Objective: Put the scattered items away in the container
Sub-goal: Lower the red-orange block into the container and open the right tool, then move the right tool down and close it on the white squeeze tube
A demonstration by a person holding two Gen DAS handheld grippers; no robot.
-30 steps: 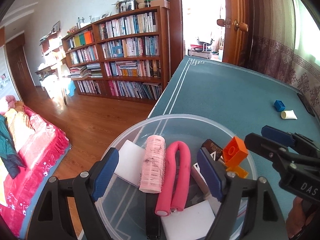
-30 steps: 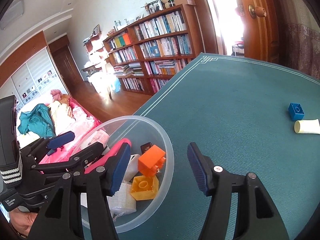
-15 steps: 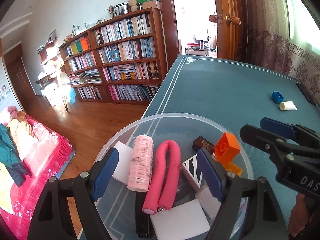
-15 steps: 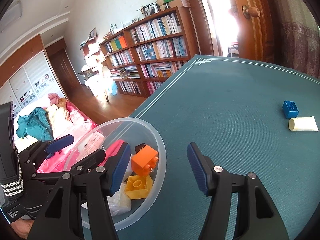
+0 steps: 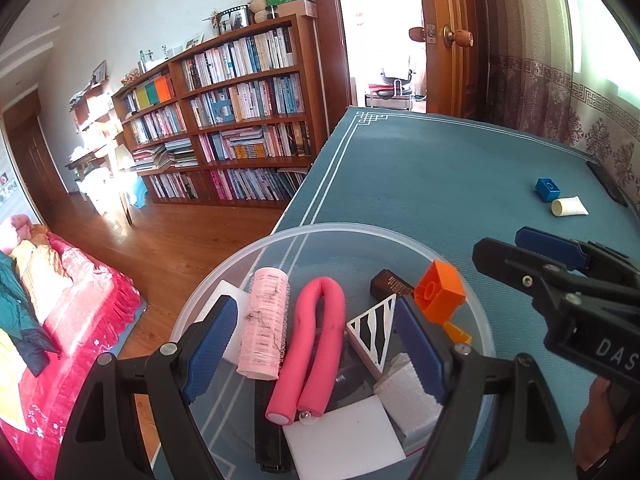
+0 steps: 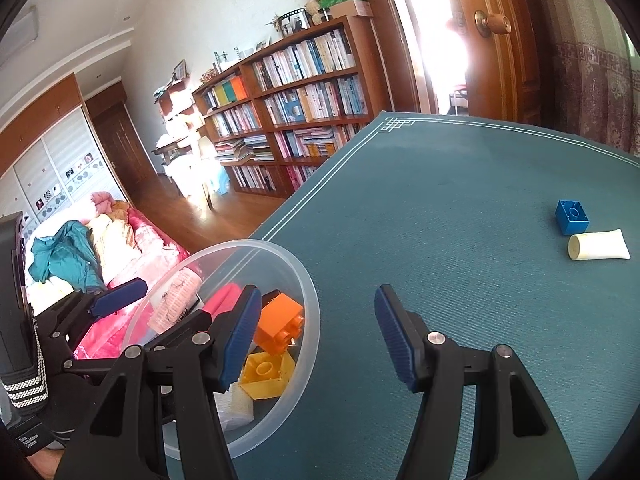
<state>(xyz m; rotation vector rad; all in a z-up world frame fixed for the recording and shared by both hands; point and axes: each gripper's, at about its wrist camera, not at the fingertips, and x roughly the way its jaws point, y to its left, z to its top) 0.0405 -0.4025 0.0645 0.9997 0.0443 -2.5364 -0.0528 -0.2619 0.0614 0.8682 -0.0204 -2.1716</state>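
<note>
Your right gripper [image 6: 316, 336] has its jaws apart and empty, beside the clear bowl [image 6: 310, 292]. The blue block [image 6: 572, 217] and white tube [image 6: 599, 244] lie touching, well ahead and to the right on the desk [image 6: 440, 220], the tube's long axis crosswise. Left gripper [image 5: 312, 348], jaws apart, hovers over the bowl, farther off.

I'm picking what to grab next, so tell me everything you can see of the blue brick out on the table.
The blue brick is a small, square, plastic-looking building block lying out on the teal tablecloth, far from the clear bowl. It rests with its hollow underside up, showing thin walls and a round tube inside. It sits slightly skewed, right beside the capped end of a white tube; whether the two touch I cannot tell. Neither gripper is near it.
</note>
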